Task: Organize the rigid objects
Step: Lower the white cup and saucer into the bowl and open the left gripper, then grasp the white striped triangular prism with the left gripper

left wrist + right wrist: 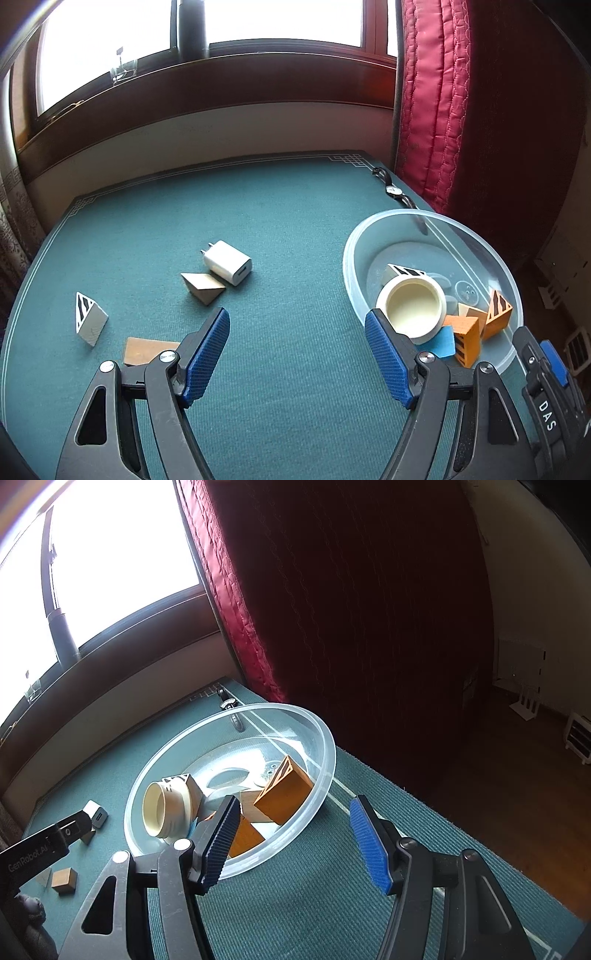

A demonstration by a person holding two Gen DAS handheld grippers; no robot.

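Green felt table (288, 229) with loose pieces at left and a clear plastic bowl (480, 236) at right.
Your left gripper (297, 350) hangs over bare felt, fingers spread and empty; your right gripper (291, 838) is likewise released, holding nothing, just beside the bowl's near rim. The bowl holds a cream cup (412, 308) and orange wedges (496, 314); a white charger (228, 262), a plain wooden wedge (203, 287) and a striped wedge (89, 318) lie outside it.

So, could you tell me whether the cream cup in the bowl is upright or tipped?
Tipped. The cream cup lies on its side in the clear bowl, its open mouth facing sideways.
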